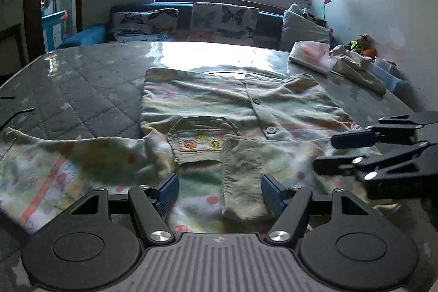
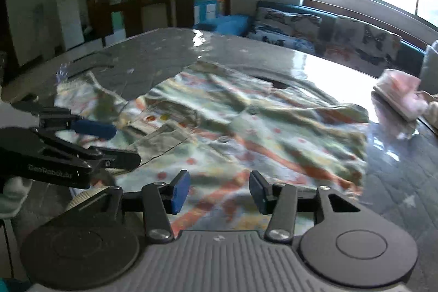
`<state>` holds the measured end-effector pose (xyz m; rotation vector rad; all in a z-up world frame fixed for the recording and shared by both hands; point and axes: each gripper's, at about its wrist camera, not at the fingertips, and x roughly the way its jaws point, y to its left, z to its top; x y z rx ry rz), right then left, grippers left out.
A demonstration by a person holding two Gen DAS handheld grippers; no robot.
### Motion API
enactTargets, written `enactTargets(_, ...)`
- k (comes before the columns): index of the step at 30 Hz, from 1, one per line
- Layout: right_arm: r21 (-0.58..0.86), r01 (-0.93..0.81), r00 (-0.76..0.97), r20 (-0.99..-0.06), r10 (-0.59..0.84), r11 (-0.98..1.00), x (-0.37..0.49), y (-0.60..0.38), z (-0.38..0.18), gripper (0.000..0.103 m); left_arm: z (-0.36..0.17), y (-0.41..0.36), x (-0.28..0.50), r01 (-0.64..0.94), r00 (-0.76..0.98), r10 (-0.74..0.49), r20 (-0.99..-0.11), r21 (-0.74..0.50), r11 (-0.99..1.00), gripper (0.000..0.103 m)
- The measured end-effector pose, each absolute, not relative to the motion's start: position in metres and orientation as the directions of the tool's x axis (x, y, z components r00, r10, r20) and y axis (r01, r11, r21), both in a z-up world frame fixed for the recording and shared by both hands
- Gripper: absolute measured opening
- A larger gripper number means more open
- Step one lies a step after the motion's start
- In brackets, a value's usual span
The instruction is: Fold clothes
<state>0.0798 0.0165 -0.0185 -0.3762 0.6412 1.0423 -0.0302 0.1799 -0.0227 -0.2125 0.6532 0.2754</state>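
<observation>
A small pastel-patterned cardigan with buttons and a grey pocket lies front-up on the table, one sleeve spread to the left. My left gripper is open just over the near hem, its blue pads apart with nothing between them. From the right my right gripper reaches in over the garment's right side. In the right wrist view the cardigan looks blurred, my right gripper is open low above the cloth, and my left gripper sits at the left.
The table has a quilted grey cover under a glossy sheet. A folded pink-and-white stack and a cream cloth lie at the far right. A sofa with butterfly cushions stands behind the table.
</observation>
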Motion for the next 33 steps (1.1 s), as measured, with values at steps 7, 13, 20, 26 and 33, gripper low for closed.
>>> enactTargets(7, -0.012, -0.91, 0.319, -0.656, 0.684, 0.414, 0.066, 0.032, -0.022, 0.052, -0.009, 0.2, -0.053, -0.407, 0.766, 0.255, -0.59, -0.139, 0.903, 0.071)
enactTargets(13, -0.027, -0.926, 0.297, -0.668, 0.682, 0.376, 0.055, 0.044, -0.027, 0.056, -0.002, 0.242, -0.083, -0.602, 0.696, 0.423, -0.581, -0.151, 0.784, 0.072)
enactTargets(20, -0.02, -0.924, 0.303, -0.647, 0.7, 0.381, 0.054, 0.038, -0.019, 0.056, 0.0, 0.299, -0.119, -0.818, 0.527, 0.627, -0.574, -0.142, 0.557, 0.071)
enactTargets(26, -0.019, -0.926, 0.301, -0.639, 0.708, 0.377, 0.051, 0.036, -0.016, 0.056, -0.009, 0.337, -0.128, -0.9, 0.404, 0.69, -0.601, -0.123, 0.419, 0.071)
enactTargets(33, -0.014, -0.927, 0.298, -0.635, 0.713, 0.375, 0.047, 0.034, -0.015, 0.056, -0.021, 0.36, -0.129, -0.921, 0.362, 0.683, -0.635, -0.131, 0.366, 0.066)
